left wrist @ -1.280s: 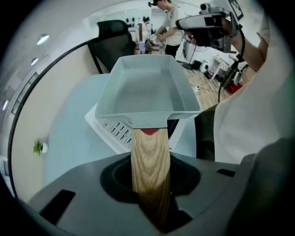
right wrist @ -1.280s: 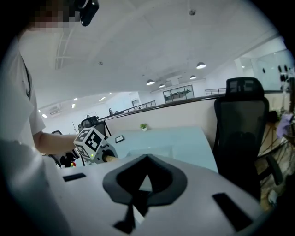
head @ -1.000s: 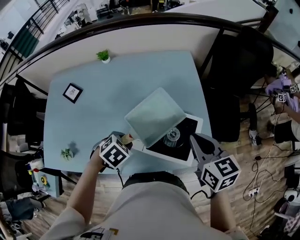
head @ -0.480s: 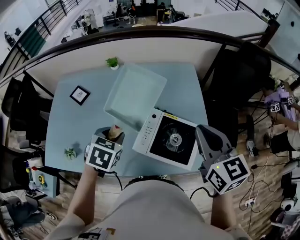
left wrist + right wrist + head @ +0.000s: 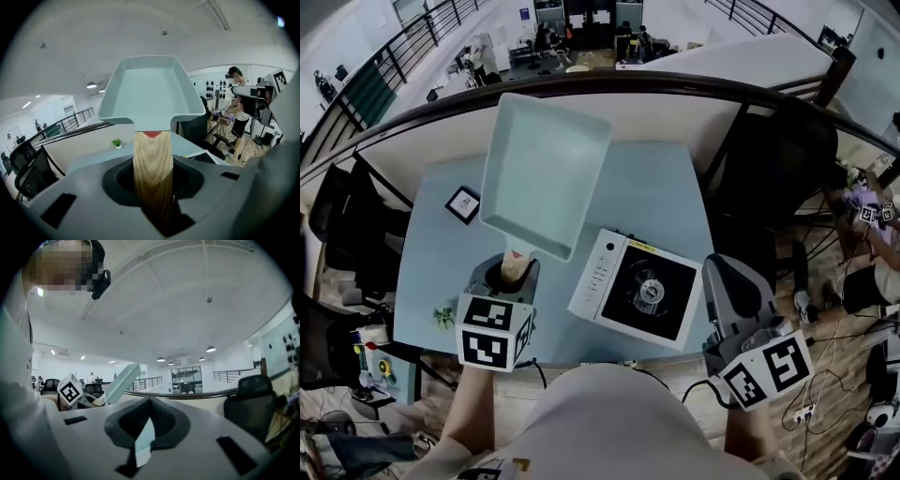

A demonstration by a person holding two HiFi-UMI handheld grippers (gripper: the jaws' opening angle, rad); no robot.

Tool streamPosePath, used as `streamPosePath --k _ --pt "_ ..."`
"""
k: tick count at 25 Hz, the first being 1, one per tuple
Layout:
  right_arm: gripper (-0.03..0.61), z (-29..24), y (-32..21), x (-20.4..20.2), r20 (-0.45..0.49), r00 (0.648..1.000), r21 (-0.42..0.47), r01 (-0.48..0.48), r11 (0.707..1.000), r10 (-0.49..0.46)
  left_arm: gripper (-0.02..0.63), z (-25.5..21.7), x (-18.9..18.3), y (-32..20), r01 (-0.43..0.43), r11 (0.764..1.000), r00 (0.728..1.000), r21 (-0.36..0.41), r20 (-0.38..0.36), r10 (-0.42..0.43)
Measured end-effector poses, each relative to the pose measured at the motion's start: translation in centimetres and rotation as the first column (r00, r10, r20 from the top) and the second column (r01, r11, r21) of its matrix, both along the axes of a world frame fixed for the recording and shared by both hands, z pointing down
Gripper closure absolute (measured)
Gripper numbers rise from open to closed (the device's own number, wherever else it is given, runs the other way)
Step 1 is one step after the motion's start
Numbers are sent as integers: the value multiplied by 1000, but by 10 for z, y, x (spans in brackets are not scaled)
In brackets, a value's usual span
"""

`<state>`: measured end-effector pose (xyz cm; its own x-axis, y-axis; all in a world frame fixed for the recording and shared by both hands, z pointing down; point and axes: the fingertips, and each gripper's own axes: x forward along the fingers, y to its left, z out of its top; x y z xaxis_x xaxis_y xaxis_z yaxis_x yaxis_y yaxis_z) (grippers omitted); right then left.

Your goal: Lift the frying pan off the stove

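Note:
A square pale-green frying pan (image 5: 546, 169) hangs high in the air, over the left half of the table and well clear of the stove. Its wooden handle (image 5: 515, 269) sits between the jaws of my left gripper (image 5: 512, 274), which is shut on it; in the left gripper view the pan (image 5: 150, 91) tilts up toward the ceiling above the handle (image 5: 152, 164). The white stove (image 5: 637, 286), with its black glass top, lies bare on the table's right front. My right gripper (image 5: 719, 267) hovers beside the stove's right edge, jaws together, holding nothing. Its own view catches the pan (image 5: 123, 380) edge-on.
The light blue table (image 5: 652, 192) carries a small framed picture (image 5: 463, 203) and a small plant (image 5: 442, 316) at the left. A second plant (image 5: 116, 143) stands at the table's far edge. A black office chair (image 5: 773, 159) is at the right, and a curved rail runs behind the table.
The pan has risen from just above the stove and swung left and upward with my left gripper. The stove top is now uncovered. The right gripper has barely shifted.

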<state>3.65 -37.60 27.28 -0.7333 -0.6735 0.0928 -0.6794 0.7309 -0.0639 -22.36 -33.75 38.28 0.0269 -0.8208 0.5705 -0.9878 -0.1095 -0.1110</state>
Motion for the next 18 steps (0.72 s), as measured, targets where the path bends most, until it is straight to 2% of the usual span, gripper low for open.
streamPosePath --k 3,8,18 --pt "575 -7 0 8 13 1000 7 -10 1000 10 491 -8 6 1 -18 1000 1000 10 -6 19" --pt "575 -4 -2 16 1 1000 2 -12 1000 12 489 -13 12 4 -35 999 998 14 43 34" --pt "575 4 1 11 -16 999 -9 33 999 -33 488 -15 12 5 -30 999 999 17 39 29"
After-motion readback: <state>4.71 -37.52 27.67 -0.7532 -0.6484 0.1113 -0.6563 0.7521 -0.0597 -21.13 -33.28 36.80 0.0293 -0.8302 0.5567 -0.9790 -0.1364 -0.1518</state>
